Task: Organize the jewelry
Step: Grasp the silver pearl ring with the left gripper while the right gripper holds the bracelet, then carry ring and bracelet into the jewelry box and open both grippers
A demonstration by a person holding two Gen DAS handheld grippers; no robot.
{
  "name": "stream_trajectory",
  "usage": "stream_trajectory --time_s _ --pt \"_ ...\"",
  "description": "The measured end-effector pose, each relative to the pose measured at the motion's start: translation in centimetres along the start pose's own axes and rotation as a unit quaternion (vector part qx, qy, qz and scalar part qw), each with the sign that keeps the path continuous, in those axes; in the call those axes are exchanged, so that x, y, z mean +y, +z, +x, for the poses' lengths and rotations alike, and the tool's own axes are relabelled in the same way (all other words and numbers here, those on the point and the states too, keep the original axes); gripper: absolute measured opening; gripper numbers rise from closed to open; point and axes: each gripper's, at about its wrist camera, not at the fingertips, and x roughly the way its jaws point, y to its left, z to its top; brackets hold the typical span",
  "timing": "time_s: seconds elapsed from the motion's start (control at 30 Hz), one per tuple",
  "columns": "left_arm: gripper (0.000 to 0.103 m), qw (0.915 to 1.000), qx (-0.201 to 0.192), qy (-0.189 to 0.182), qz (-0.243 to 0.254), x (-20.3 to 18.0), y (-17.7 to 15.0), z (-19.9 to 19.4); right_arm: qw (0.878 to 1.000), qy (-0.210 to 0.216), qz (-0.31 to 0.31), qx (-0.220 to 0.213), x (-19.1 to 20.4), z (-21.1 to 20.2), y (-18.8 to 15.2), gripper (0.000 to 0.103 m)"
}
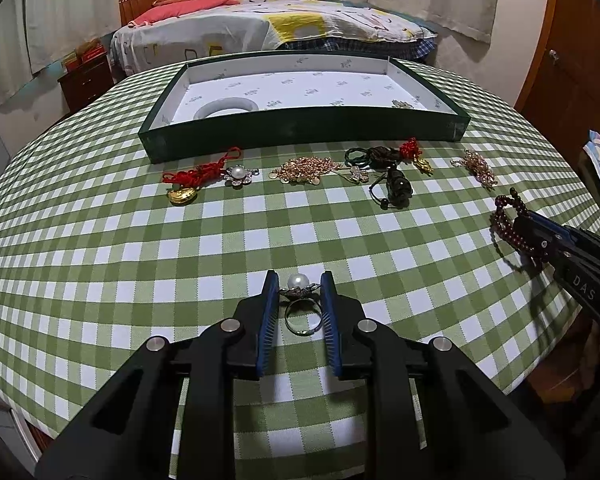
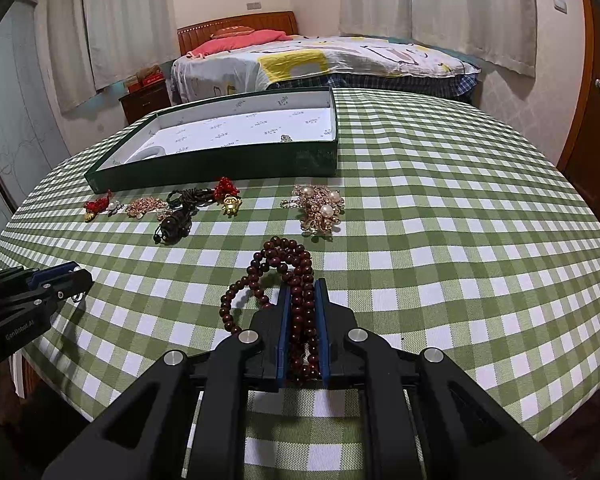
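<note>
- Gripping a pearl ring (image 1: pixel 299 300), the left gripper (image 1: pixel 299 280) sits low over the table (image 1: pixel 100 264) near its near edge; the blue pads (image 1: pixel 269 312) press the ring's flower setting from both sides, pearl up and band hanging toward the camera.
- In the right wrist view the left gripper (image 2: pixel 74 276) shows at the left edge of the table, the ring mostly hidden behind it.
- The right gripper (image 2: pixel 304 286) is clamped on a dark red bead string (image 2: pixel 296 276); several strands run between its pads (image 2: pixel 284 320), and loops spill ahead and to the left onto the checked cloth.
- From the left wrist view the right gripper (image 1: pixel 520 220) and beads (image 1: pixel 508 216) are near the table's right edge.
- A green tray (image 1: pixel 300 136) with a white printed lining stands at the far side of the table, its long wall facing the grippers.
- Inside it, a white bangle (image 1: pixel 226 106) lies at the near left corner and a small gold piece (image 1: pixel 404 104) at the near right corner.
- Just in front of the tray lies a row of jewelry: a red knot with gold charm (image 1: pixel 184 188), a pearl brooch (image 1: pixel 238 174), a gold chain (image 1: pixel 308 170), dark cords with a black pendant (image 1: pixel 396 188), and a second red knot with gold charm (image 1: pixel 416 156).
- A pearl and gold cluster (image 2: pixel 320 210) lies apart, between the row and the beads.
</note>
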Motion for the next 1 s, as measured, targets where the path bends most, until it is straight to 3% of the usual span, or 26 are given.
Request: stream_trajectory --time_s 0.67,1.0 --pt "0.021 0.9997 -0.021 0.006 -0.011 1.3 1.0 -1.1 1.0 0.006 -0.015 -0.009 1.4 -0.6 1.4 0.012" --pt "0.021 0.9968 -0.078 -0.017 -0.006 1.3 7.1 -2.1 0.998 0.034 -0.013 -0.058 2.5 -1.3 7.6 0.012"
